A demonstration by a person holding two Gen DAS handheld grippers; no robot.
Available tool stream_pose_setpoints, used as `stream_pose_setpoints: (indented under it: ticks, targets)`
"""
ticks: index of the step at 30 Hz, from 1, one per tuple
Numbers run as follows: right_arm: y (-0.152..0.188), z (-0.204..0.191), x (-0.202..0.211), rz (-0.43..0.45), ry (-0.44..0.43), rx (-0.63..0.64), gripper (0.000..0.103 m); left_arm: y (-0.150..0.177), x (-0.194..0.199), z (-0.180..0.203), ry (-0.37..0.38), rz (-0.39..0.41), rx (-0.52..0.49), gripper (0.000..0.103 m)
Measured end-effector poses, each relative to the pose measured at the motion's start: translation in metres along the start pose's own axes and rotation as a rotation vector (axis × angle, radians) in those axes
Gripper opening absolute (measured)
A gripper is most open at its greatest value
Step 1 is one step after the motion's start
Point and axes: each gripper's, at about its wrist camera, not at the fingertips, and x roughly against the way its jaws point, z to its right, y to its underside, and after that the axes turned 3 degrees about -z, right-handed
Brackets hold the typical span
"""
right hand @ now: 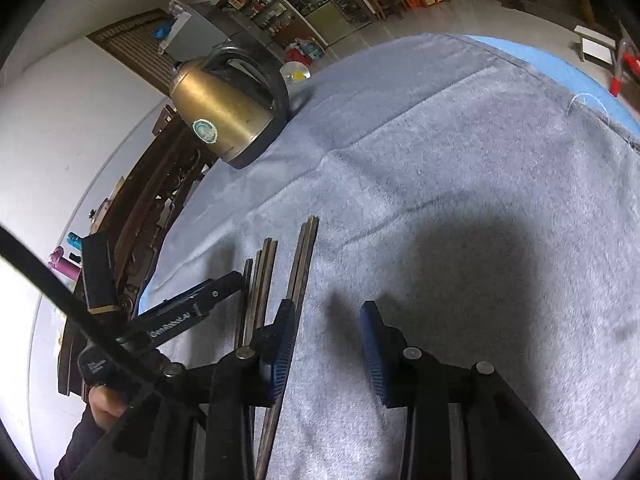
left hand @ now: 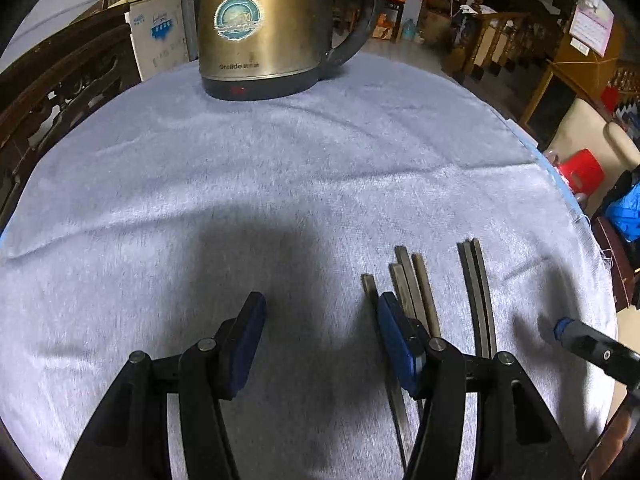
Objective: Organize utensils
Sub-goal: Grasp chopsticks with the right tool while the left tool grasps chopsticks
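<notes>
On grey towel (left hand: 280,168), chopsticks (left hand: 416,292) just outside left gripper (left hand: 320,320) right finger; pair (right hand: 302,260) beside right gripper (right hand: 328,320); both gaping, empty

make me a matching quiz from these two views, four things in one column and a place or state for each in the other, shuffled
Things:
1. kettle
2. chopsticks
3. left tongs
4. cloth

Places or states:
A. open, nothing between them
B. lying in loose groups, side by side
C. upright at the far edge
D. spread over the table

Pairs: 1-C, 2-B, 3-A, 4-D
</notes>
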Motion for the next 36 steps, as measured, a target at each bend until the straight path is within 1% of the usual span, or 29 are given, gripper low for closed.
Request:
stream_pose_setpoints:
  ticks: [3,6,7,9,12,14,17,19,20,21,22,24,25,28,29,31,32,33,34,35,36]
  targets:
    - [-0.009,-0.002,-0.003,-0.006,0.005,0.004,0.037,-0.002,-0.002,0.001,-0.002,-0.005,-0.019,0.06]
    - [-0.021,-0.011,-0.013,-0.011,0.021,0.025,0.037,-0.004,-0.002,0.006,0.001,-0.007,-0.05,0.051]
    - [-0.026,-0.016,-0.019,-0.018,0.047,0.035,0.037,-0.004,-0.002,0.008,0.001,-0.009,-0.055,0.048]
    - [-0.034,-0.024,-0.032,-0.044,0.095,0.045,0.037,-0.004,-0.004,0.011,0.034,-0.035,-0.051,0.048]
    - [-0.043,-0.035,-0.051,-0.073,0.169,0.061,0.037,0.0,-0.004,0.02,-0.003,-0.021,-0.107,0.048]
    - [-0.045,-0.04,-0.061,-0.093,0.193,0.071,0.037,0.003,-0.004,0.02,-0.014,-0.014,-0.128,0.048]
    - [-0.047,-0.054,-0.07,-0.101,0.267,0.143,0.038,0.005,-0.002,0.014,-0.02,-0.022,-0.118,0.048]
    - [-0.044,-0.065,-0.074,-0.116,0.333,0.216,0.038,0.008,0.0,0.012,-0.035,-0.02,-0.135,0.047]
    - [-0.042,-0.068,-0.077,-0.125,0.357,0.257,0.034,0.009,0.001,0.011,-0.039,-0.022,-0.139,0.047]
    - [-0.038,-0.073,-0.078,-0.132,0.387,0.312,0.033,0.01,0.001,0.01,-0.038,-0.027,-0.137,0.047]
    - [-0.036,-0.075,-0.077,-0.146,0.397,0.336,0.03,0.011,0.002,0.008,-0.036,-0.034,-0.137,0.047]
    - [-0.035,-0.069,-0.071,-0.182,0.397,0.313,0.021,0.013,0.004,0.002,-0.037,-0.055,-0.138,0.047]
    - [-0.034,-0.064,-0.067,-0.199,0.413,0.306,0.016,0.014,0.005,-0.002,-0.035,-0.07,-0.132,0.047]
    - [-0.034,-0.048,-0.055,-0.221,0.417,0.287,0.015,0.012,0.008,-0.012,-0.017,-0.107,-0.088,0.047]
    - [-0.036,-0.045,-0.053,-0.226,0.408,0.27,0.016,0.01,0.01,-0.019,-0.006,-0.121,-0.049,0.047]
    - [-0.043,-0.033,-0.046,-0.224,0.329,0.189,0.017,0.006,0.012,-0.027,0.014,-0.125,-0.004,0.047]
    - [-0.045,-0.031,-0.042,-0.217,0.311,0.157,0.02,0.004,0.013,-0.031,0.011,-0.135,0.013,0.047]
    - [-0.05,-0.027,-0.039,-0.211,0.312,0.11,0.024,0.005,0.011,-0.033,0.004,-0.146,0.024,0.047]
    - [-0.052,-0.024,-0.039,-0.22,0.317,0.081,0.037,0.004,0.009,-0.037,0.002,-0.164,0.042,0.047]
    - [-0.054,-0.022,-0.04,-0.232,0.309,0.052,0.042,0.003,0.008,-0.039,0.009,-0.171,0.06,0.047]
    - [-0.055,-0.022,-0.042,-0.231,0.298,0.037,0.042,0.002,0.007,-0.04,0.009,-0.172,0.069,0.047]
